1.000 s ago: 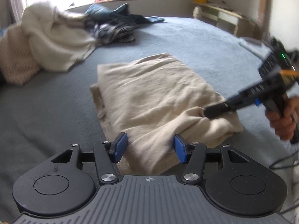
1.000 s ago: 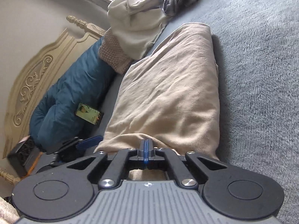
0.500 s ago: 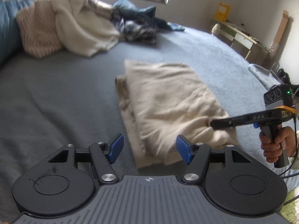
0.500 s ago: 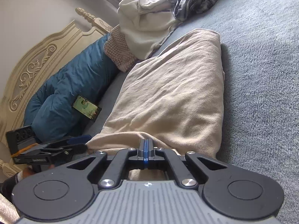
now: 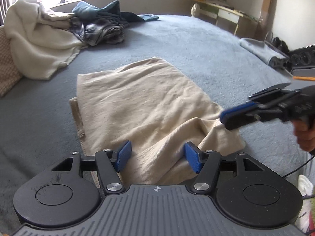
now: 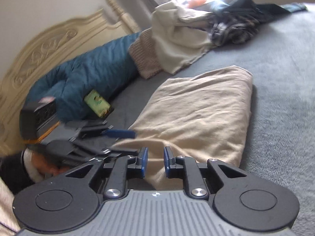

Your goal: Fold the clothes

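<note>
Left wrist view: a folded beige garment point(image 5: 145, 106) lies flat on the grey-blue bed cover point(image 5: 196, 45), its near edge reaching under the left gripper point(image 5: 157, 156); that gripper's blue pads stand well apart with cloth showing in the gap between them — they are closing a little, and neither pad visibly presses the fabric; at the right, the right gripper point(image 5: 224, 118), held in a hand point(image 5: 305, 135), points at the garment's right near corner, where the cloth rises in a small ridge toward its tip. Right wrist view: the right gripper's point(image 6: 155, 161) jaws are parting, a narrow gap between the blue pads; beige cloth shows in the gap, though no pad clamps it. Farther back on the bed — a cream blanket point(image 5: 39, 37), a heap of dark plaid and teal clothes point(image 5: 102, 23), a teal quilted pillow point(image 6: 88, 78) against a carved cream headboard point(image 6: 39, 49), and a phone point(image 6: 98, 104) with a lit screen beside the pillow.
</note>
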`<state>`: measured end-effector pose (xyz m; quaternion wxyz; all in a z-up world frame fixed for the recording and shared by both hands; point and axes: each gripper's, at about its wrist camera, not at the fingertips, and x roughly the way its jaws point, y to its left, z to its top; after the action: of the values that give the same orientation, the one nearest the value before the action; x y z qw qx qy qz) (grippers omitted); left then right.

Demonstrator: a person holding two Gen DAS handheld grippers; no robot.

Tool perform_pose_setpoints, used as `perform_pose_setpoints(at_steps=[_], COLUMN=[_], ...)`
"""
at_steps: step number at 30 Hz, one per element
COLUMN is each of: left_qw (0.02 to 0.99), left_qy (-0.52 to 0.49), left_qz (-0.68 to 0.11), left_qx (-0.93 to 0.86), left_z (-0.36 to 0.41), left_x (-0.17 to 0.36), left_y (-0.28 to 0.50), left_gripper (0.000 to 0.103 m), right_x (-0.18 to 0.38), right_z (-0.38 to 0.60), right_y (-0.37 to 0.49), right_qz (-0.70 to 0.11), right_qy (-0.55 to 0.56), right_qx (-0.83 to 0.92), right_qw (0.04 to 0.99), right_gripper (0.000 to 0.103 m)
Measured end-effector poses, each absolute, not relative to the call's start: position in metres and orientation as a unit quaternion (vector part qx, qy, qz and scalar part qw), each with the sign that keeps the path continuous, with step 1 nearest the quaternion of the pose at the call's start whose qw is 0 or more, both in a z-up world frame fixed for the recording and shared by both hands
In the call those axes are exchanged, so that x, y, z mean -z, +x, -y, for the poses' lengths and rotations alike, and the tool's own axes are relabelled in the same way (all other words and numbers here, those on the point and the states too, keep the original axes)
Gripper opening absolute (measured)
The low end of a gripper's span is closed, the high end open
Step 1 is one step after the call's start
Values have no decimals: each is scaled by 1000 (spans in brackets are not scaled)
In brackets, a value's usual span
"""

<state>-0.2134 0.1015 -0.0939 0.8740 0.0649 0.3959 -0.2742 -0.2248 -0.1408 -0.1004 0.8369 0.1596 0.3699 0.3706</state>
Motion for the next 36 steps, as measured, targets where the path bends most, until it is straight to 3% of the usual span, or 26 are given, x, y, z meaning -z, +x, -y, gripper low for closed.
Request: perform_pose_setpoints(at_steps=[4,7,11,14,16,17,20,27,33,36], left_qw=[873,871,870,872,875,876,879,863,854,853], left_qy=[43,38,29,20,12,7,-8,-47,27,32], left_qz=[-400,-401,-400,-397,-395,-395,-391,-381,-372,-367], left_qx=[277,281,286,285,279,278,273,328,362,369], left_z=[-106,-108,-112,-116,-120,-122,-127,-130,-99,-94], left_x=[95,95,93,93,94,94,95,86,91,94], left_y=[-208,-206,-205,-204,-203,-203,-201,-201,-206,-207], left_gripper=[58,57,56,56,55,55,53,55,57,44], right_x=[89,77,66,71,83,85,88,97,92,83], right_z=[120,99,80,61,48,45,39,41,46,59], right_y=[-237,-248,-252,-245,-238,-242,-256,-274,-276,-272], right_qz=[-370,-351,-317,-321,-358,-366,-383,-380,-359,-358], right_qy=[76,-15,-98,-167,-206,-218,-238,-243,-218,-181], right_qx=[-421,-439,-437,-431,-435,-443,-476,-458,-455,-457], right_qw=[825,827,836,827,800,789,755,766,785,794], right_gripper=[19,29,34,34,28,14,3,3,6,6])
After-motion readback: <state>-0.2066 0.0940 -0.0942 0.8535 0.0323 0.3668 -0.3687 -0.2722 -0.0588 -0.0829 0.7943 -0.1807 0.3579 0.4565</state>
